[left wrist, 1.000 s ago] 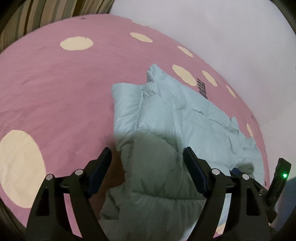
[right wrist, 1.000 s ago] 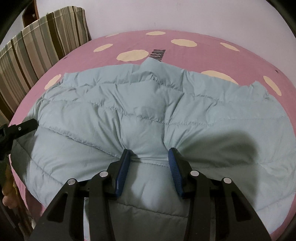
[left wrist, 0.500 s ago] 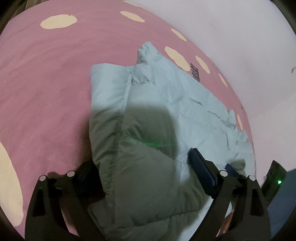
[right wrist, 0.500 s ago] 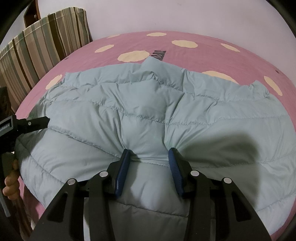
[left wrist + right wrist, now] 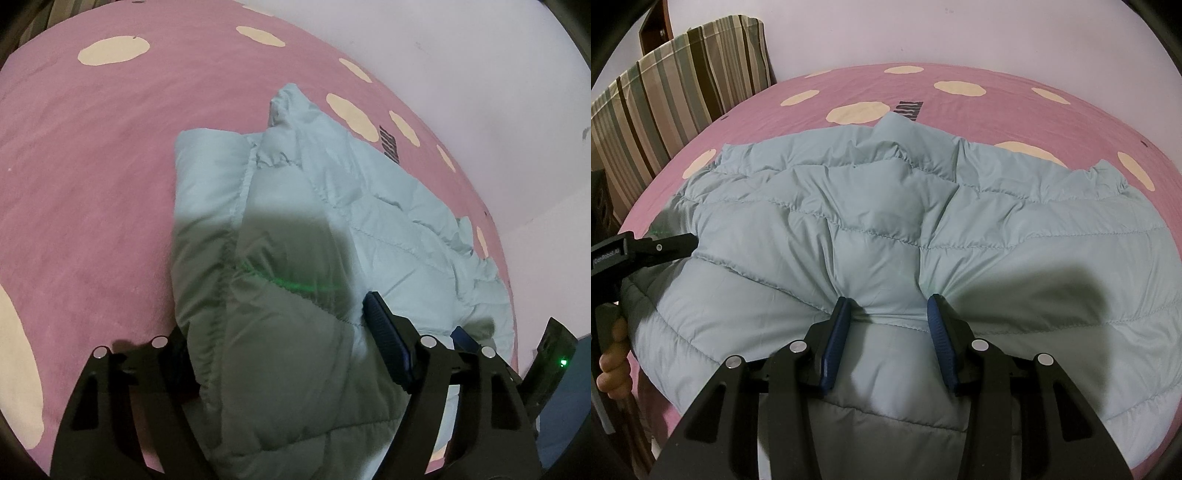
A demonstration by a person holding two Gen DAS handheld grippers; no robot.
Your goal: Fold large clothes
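A pale blue quilted puffer jacket [image 5: 886,229] lies spread on a pink bed with cream spots [image 5: 960,110]. My right gripper [image 5: 888,317] is shut on a bunched fold of the jacket near its front hem. In the left wrist view the jacket [image 5: 314,229] is folded over at its left side. My left gripper [image 5: 277,332] straddles that folded edge with its jaws wide. One finger is under or beside the fabric and partly hidden. The left gripper also shows at the left edge of the right wrist view [image 5: 646,247].
A striped cushion or headboard [image 5: 665,85] stands at the far left of the bed. A white wall [image 5: 923,29] runs behind it. The bed's near edge drops off at the lower left, where a hand [image 5: 613,354] holds the left gripper's handle.
My left gripper has moved forward onto the jacket's folded left edge, so the fabric now lies between its jaws. The right gripper has kept its hold and barely moved.
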